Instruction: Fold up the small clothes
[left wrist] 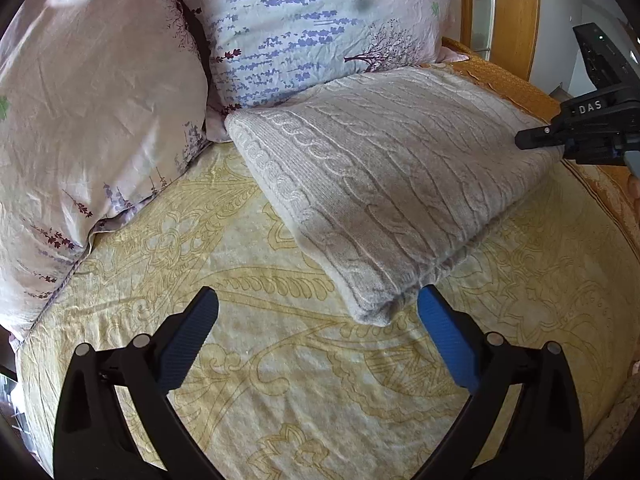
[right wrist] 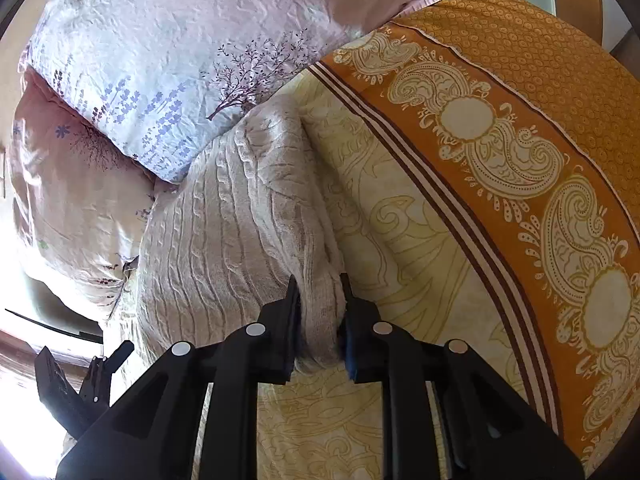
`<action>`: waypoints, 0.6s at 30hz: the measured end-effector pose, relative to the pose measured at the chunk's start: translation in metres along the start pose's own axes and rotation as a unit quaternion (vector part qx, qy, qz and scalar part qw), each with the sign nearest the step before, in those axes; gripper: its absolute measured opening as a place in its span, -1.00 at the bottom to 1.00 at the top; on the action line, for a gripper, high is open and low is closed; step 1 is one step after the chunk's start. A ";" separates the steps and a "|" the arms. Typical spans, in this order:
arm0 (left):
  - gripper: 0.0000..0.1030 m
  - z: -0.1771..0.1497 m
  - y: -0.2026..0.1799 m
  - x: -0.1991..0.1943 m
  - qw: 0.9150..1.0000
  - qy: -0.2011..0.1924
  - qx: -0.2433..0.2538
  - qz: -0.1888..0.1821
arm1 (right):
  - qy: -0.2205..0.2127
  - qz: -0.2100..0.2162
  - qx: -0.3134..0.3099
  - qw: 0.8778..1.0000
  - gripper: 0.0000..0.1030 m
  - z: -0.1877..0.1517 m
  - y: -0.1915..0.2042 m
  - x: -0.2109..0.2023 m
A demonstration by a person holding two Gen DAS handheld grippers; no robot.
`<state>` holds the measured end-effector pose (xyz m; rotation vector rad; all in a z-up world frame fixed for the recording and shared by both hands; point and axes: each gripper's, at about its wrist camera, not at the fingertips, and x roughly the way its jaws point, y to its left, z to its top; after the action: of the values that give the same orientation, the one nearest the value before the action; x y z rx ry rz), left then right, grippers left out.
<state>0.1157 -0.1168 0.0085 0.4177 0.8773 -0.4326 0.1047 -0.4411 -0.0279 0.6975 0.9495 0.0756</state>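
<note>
1. The sweater (left wrist: 384, 200), a pale grey cable-knit piece, lay folded into a thick oblong on the bed, on the yellow patterned bedspread (left wrist: 280, 380).
2. Its far end lay against the lavender-print pillow (left wrist: 304, 28), and a pink pillow (left wrist: 92, 112) sat beside that one to the left in the left wrist view.
3. We saw our left gripper (left wrist: 318, 308) spread wide above the bedspread with nothing between its blue pads (left wrist: 444, 340).
4. The near corner of the sweater lay just ahead of the left gripper, close to its right-hand finger; we could not tell whether that finger touched it.
5. Our right gripper (right wrist: 320, 312) was drawn in narrow and clamped on a bunched edge of the sweater (right wrist: 248, 216), with the knit squeezed between both fingers.
6. In the left wrist view, the right gripper (left wrist: 524, 140) reached in from the right to the sweater's far corner.
7. An orange paisley border (right wrist: 520, 160) ran along the bedspread's edge to the right of the sweater in the right wrist view.
8. A wooden headboard (left wrist: 516, 12) stood behind the pillows.
</note>
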 end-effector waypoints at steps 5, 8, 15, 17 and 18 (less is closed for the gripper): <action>0.84 -0.002 0.019 0.012 0.998 0.018 -0.055 0.020 | 0.004 0.003 0.007 1.000 -0.62 -0.001 -0.005 0.000; 0.84 -0.010 0.043 0.015 0.991 0.031 -0.126 0.006 | 0.012 0.004 0.010 1.000 -0.54 -0.003 -0.009 0.002; 0.87 -0.006 0.040 -0.009 0.995 -0.005 -0.093 -0.021 | 0.002 0.014 0.021 1.000 0.22 0.008 -0.013 -0.011; 0.96 -0.002 0.050 -0.022 0.993 -0.032 -0.104 -0.042 | -0.016 0.028 0.029 0.999 0.52 0.021 -0.016 -0.019; 0.96 0.001 0.059 -0.027 0.990 -0.046 -0.123 -0.058 | -0.021 0.036 0.034 0.999 0.57 0.029 -0.017 -0.021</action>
<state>0.1323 -0.0633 0.0406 0.1193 0.8561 -0.4396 0.1105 -0.4764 -0.0117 0.7943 0.8894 0.0920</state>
